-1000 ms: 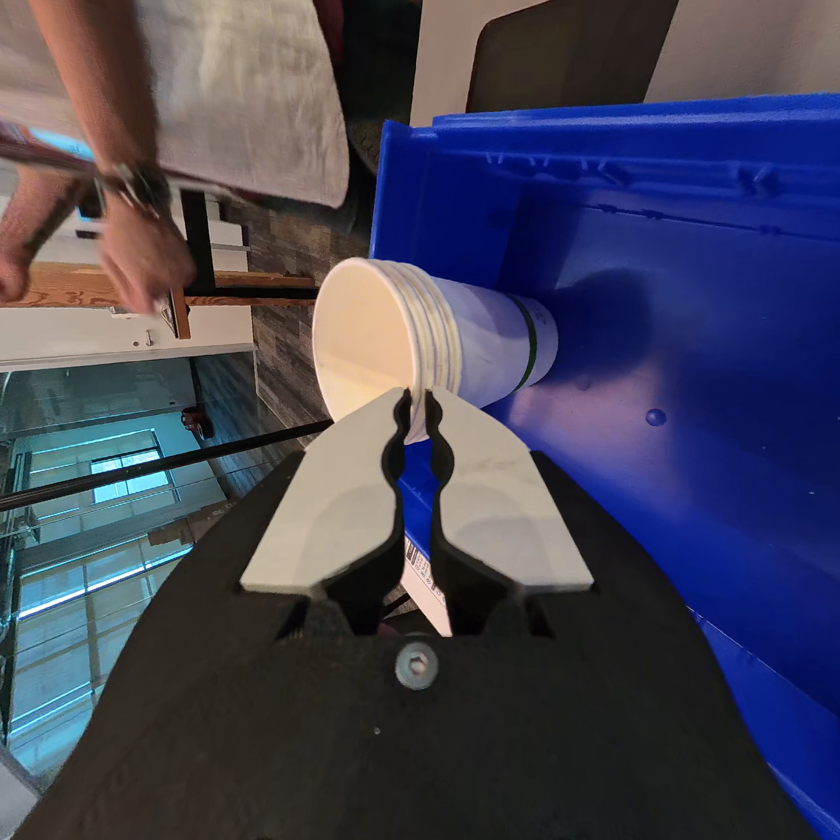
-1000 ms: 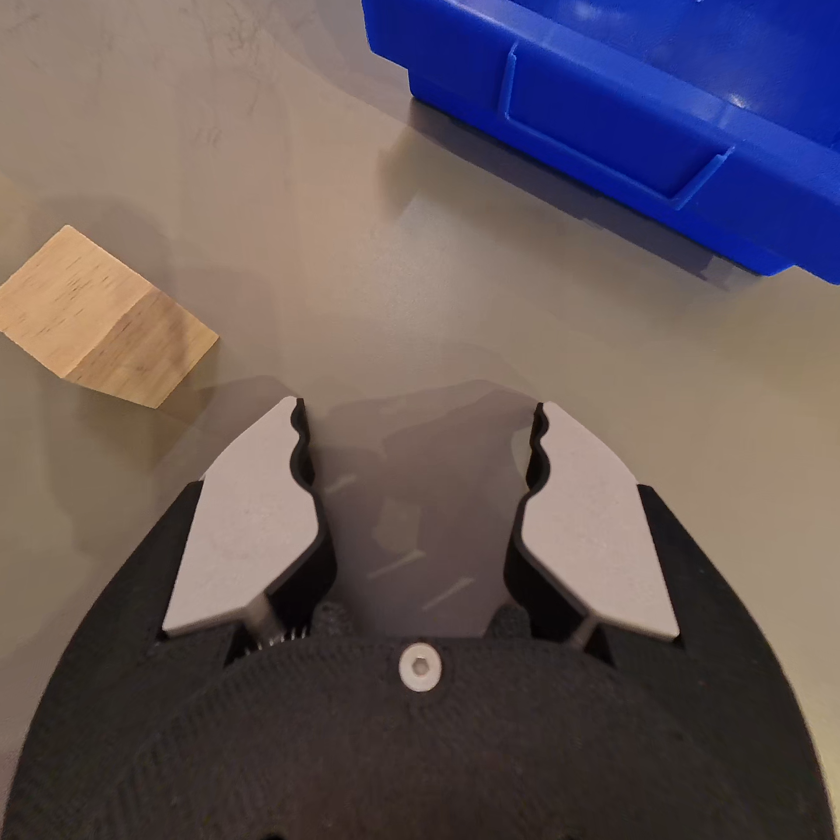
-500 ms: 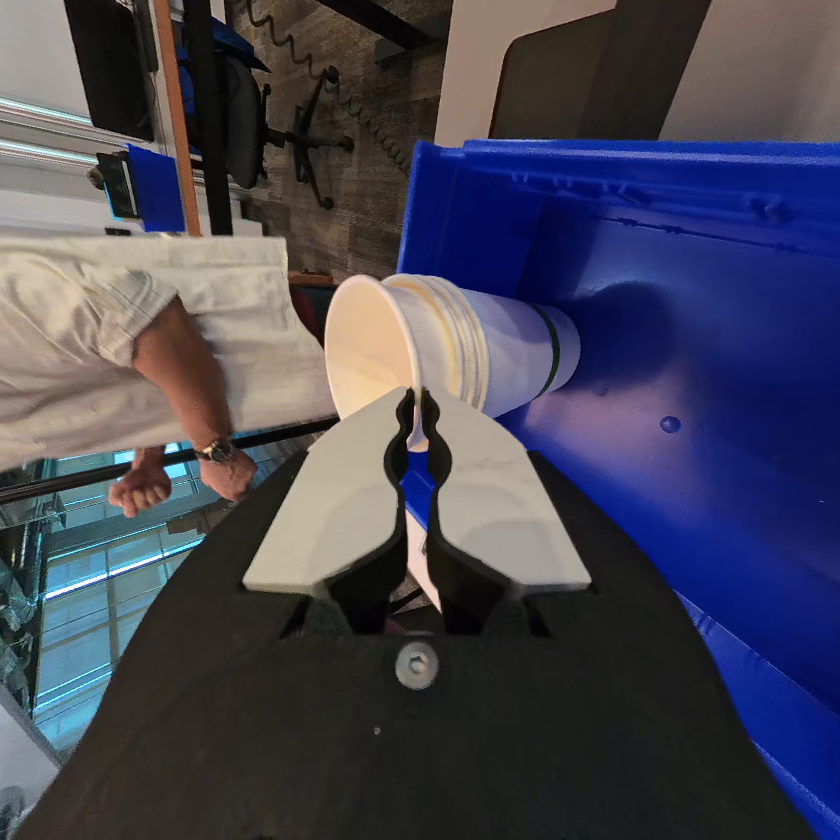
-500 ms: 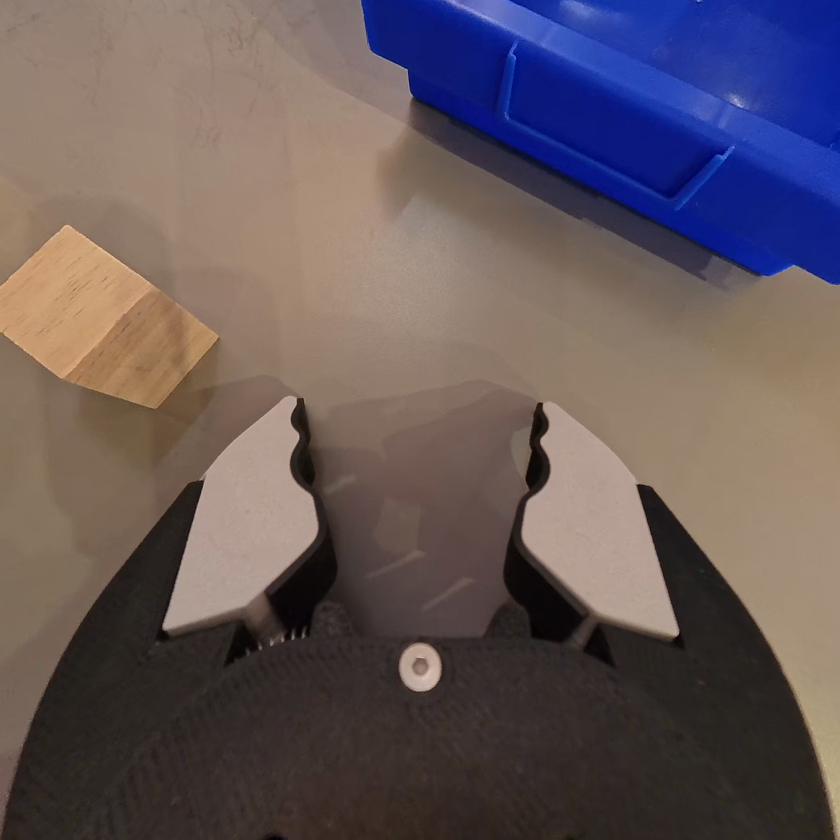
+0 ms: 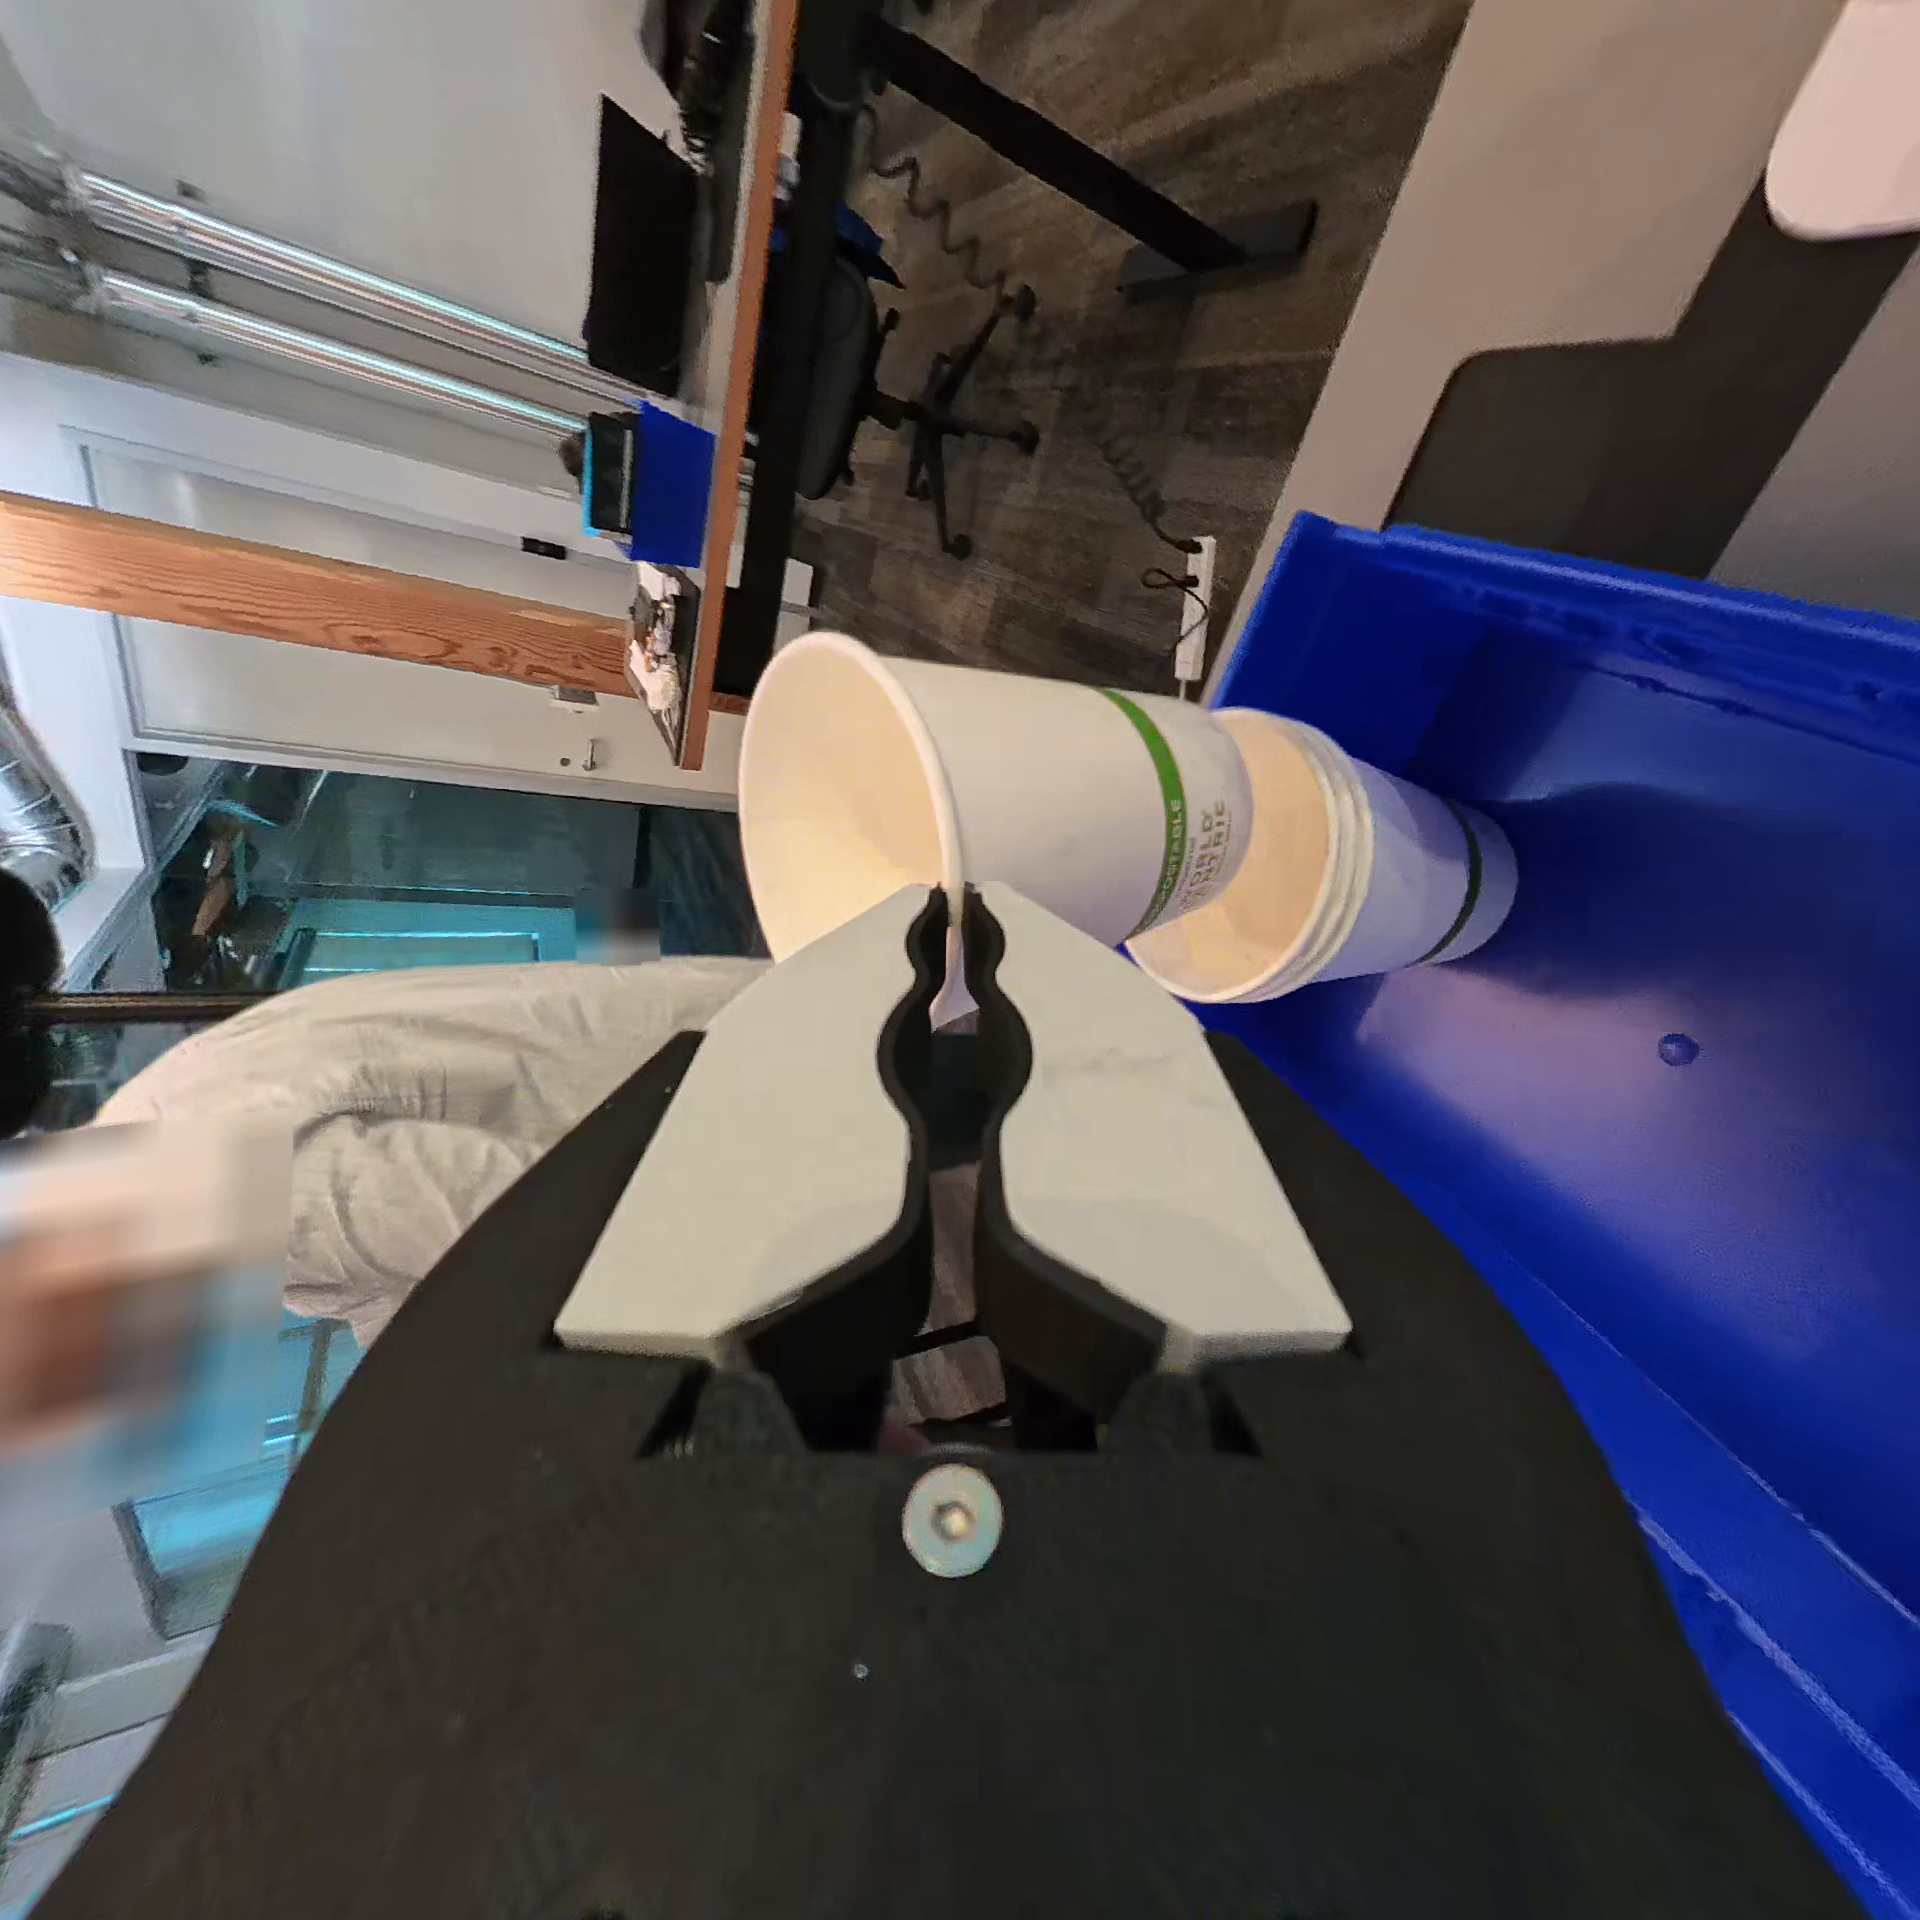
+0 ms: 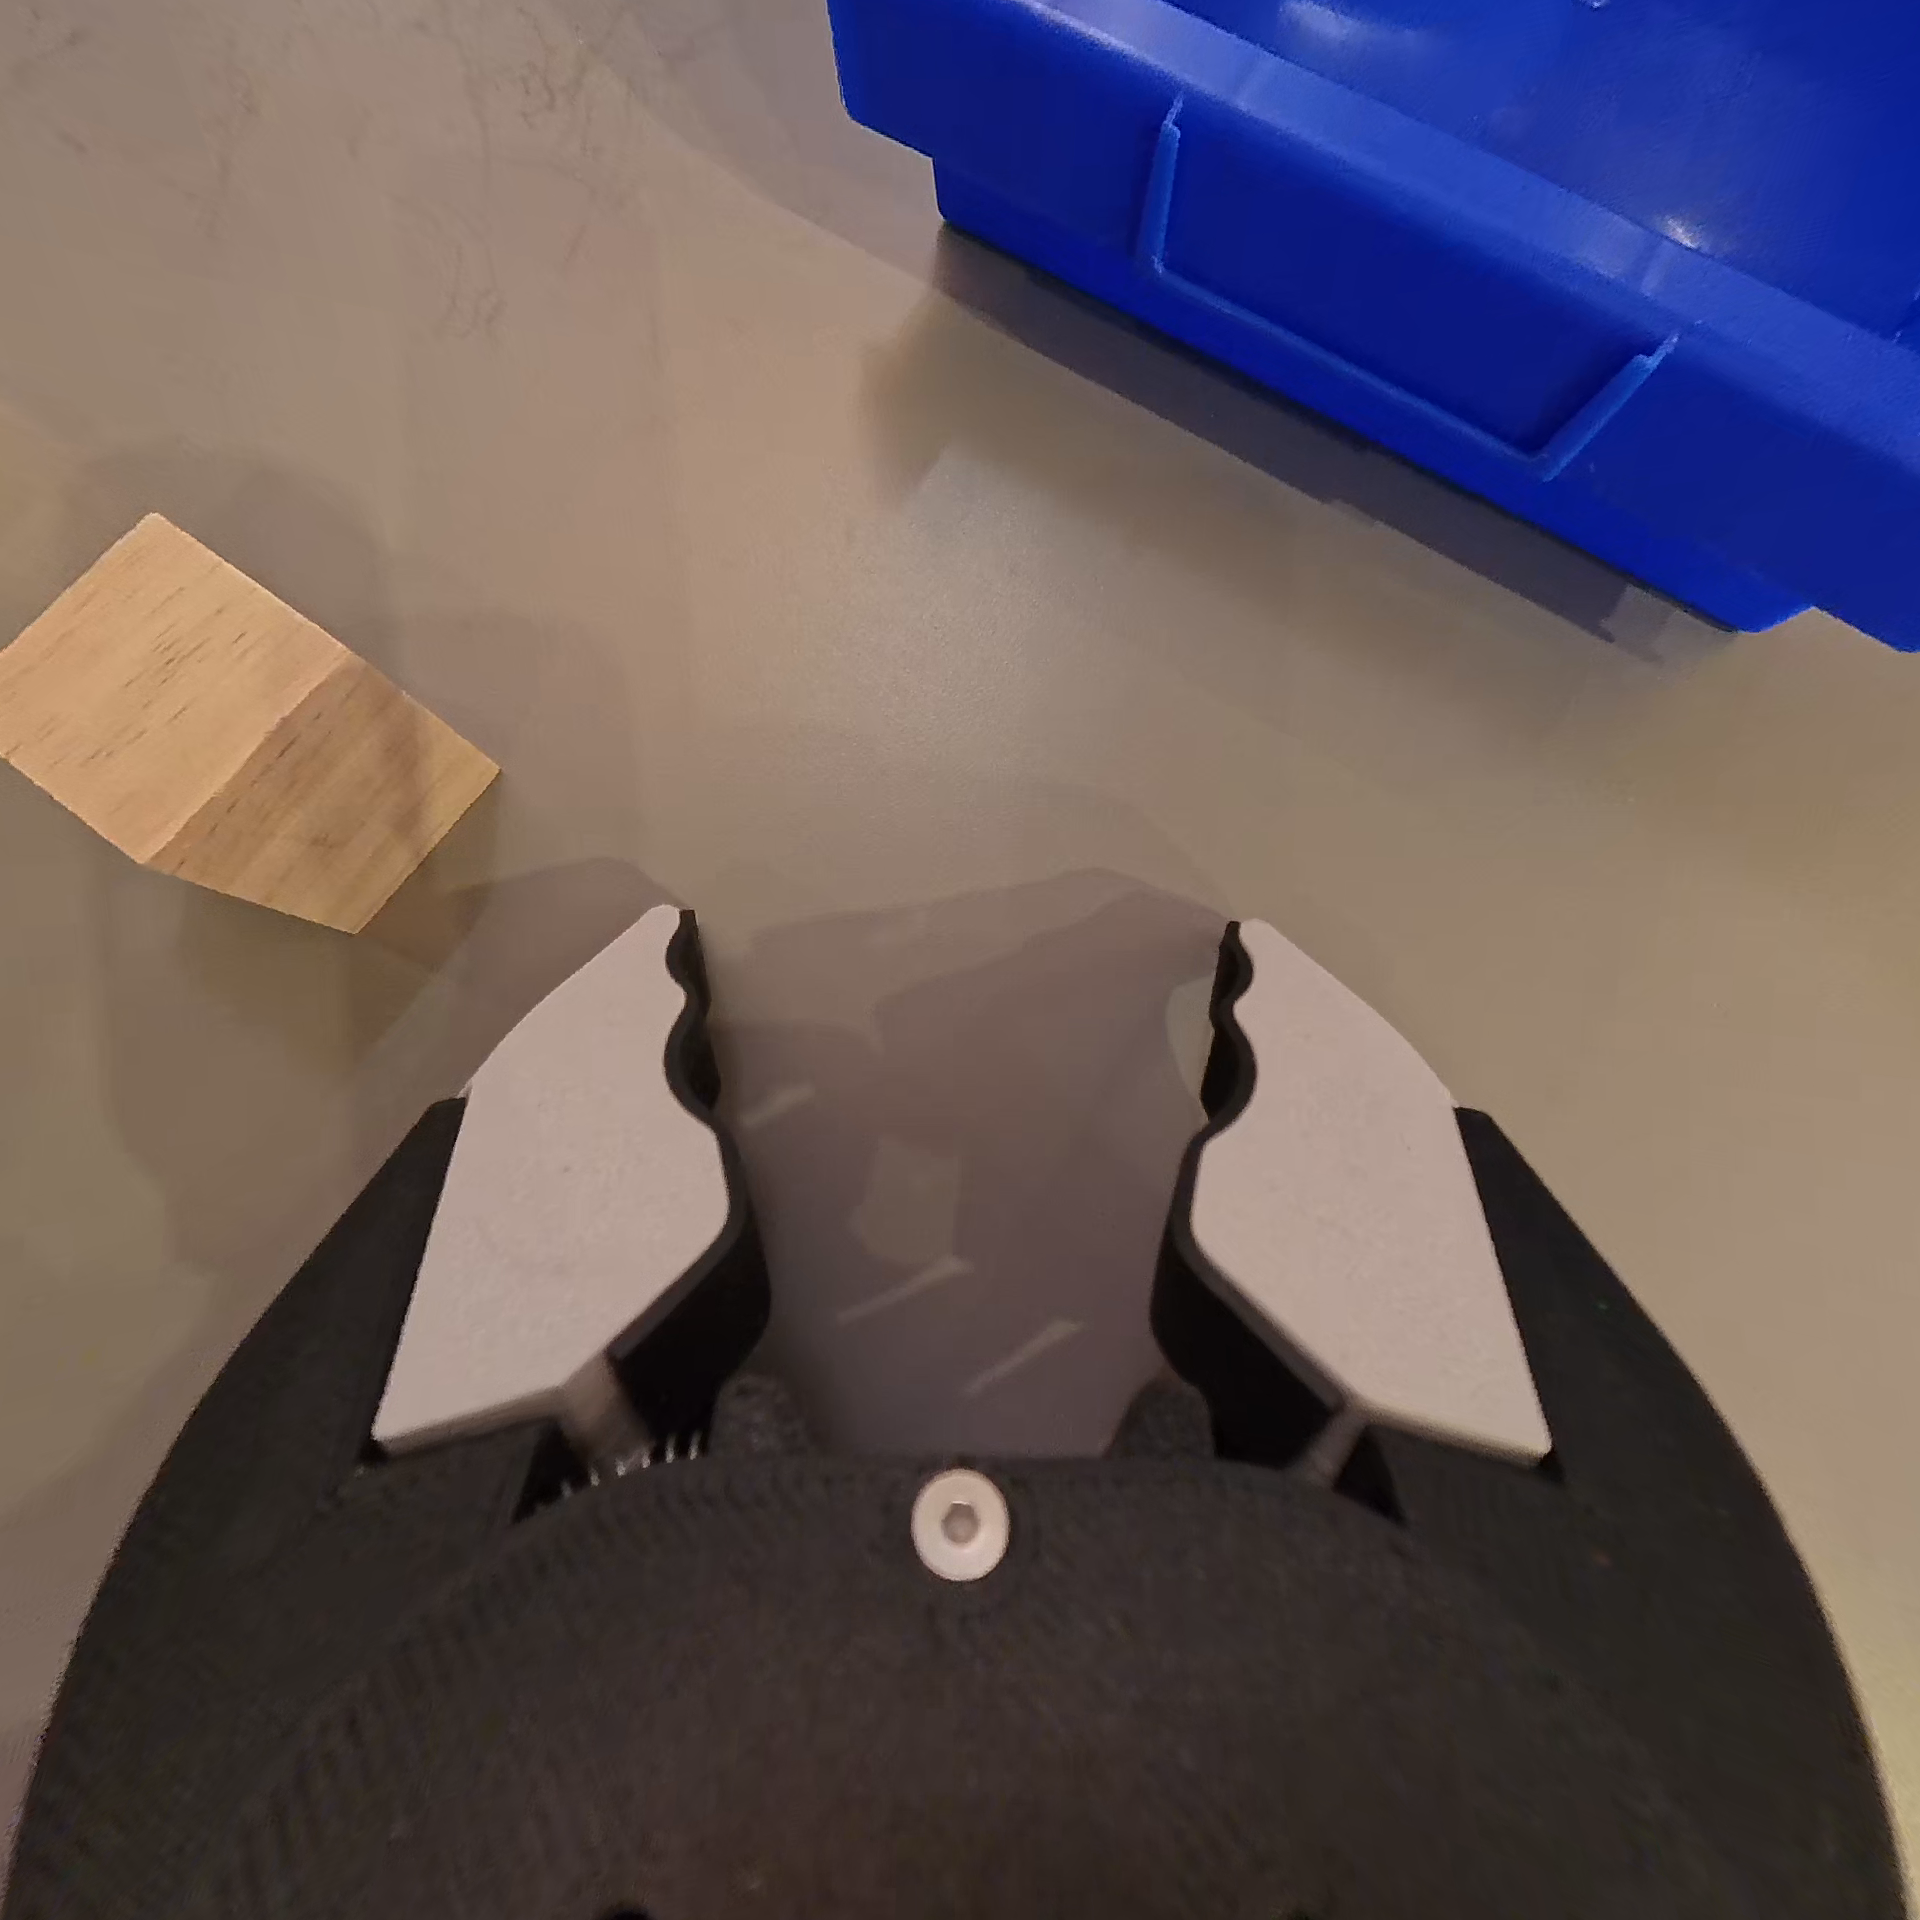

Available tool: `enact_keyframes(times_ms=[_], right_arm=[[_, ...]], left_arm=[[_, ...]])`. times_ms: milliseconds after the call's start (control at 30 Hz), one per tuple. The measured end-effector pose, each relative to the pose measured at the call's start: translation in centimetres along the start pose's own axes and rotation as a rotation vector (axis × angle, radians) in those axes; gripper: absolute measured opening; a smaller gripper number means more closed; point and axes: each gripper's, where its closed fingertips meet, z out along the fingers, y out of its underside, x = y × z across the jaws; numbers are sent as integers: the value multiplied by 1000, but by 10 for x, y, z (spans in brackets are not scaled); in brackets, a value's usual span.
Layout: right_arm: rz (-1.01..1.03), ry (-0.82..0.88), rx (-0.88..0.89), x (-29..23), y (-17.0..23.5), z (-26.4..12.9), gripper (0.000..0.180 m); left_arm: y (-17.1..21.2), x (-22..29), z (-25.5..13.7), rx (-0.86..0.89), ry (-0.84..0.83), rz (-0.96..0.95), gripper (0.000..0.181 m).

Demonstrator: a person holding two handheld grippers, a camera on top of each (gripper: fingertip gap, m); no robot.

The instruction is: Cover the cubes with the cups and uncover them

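On my left feed, the left claw [image 5: 958, 914] is pinched tight on the rim of a white paper cup [image 5: 997, 790] with a green band. The cup lies on its side from this camera's angle, mouth toward me and to the left, its base partly drawn out of the stack of cups [image 5: 1351, 883] behind it. That stack sits in the blue bin [image 5: 1662, 1039], which fills the right side of the feed. To the left, just past the claw body, I see a person's pale shirt [image 5: 416, 1060], and farther off an office chair [image 5: 894, 416] and a desk [image 5: 748, 343] on a dark floor.

On my right feed, the right claw [image 6: 961, 977] stands wide apart with nothing between its fingers, hovering low over the grey worktop [image 6: 727, 520]; its shadow falls directly beneath it. 1 wooden cube [image 6: 229, 727] rests on the worktop, near the left fingertip but apart from it, and uncovered. Farther ahead and to the right, a corner of the blue bin [image 6: 1403, 260] sits on the worktop, well apart from the cube.
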Motion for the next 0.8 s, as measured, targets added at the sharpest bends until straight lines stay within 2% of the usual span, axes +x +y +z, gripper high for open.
enact_keyframes(times_ms=[133,300,433,533,667,800], right_arm=[[14,-10,31,0,-3,-4,89],[6,80,205,5,-34,-34,94],[-158,103,367,-34,-121,-74,98],[-284,-10,542,-98,-205,-89,97],[-332,-262,796,-194,-296,-84,110],[-252,-476,928,-251,-352,-56,124]], left_arm=[[-13,-13,-38,65,-48,-118,3],[-38,-12,-100,240,-59,-405,3],[-64,9,-150,418,18,-676,3],[-89,31,-179,562,143,-889,2],[-117,61,-210,742,321,-1154,3],[-134,82,-233,864,447,-1344,3]])
